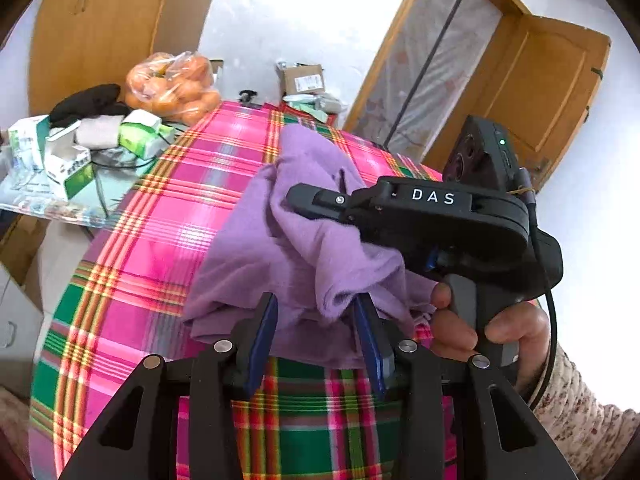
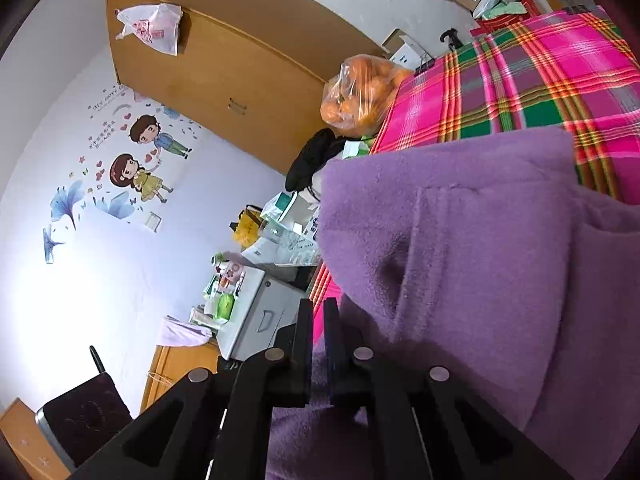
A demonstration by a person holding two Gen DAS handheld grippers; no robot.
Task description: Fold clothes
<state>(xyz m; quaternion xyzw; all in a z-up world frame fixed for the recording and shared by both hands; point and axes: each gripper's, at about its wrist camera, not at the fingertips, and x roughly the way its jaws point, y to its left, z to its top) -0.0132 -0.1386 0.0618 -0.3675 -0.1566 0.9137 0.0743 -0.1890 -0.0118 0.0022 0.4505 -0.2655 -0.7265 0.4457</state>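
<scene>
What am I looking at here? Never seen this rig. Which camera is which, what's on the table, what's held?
No robot: a person holds a handheld two-finger gripper in each hand, each with a fisheye camera looking along its fingers.

The left wrist view shows the left gripper at the bottom, fingers apart with a bunch of the crumpled purple fleece garment between them. Across from it is the black right gripper, marked DAS, held by a hand.

The right wrist view shows the right gripper's fingers nearly closed, apparently pinching the same garment.

The garment lies partly on a pink and green plaid cloth covering the table. Behind it sit a clear bag of oranges and some green and white cartons.
</scene>
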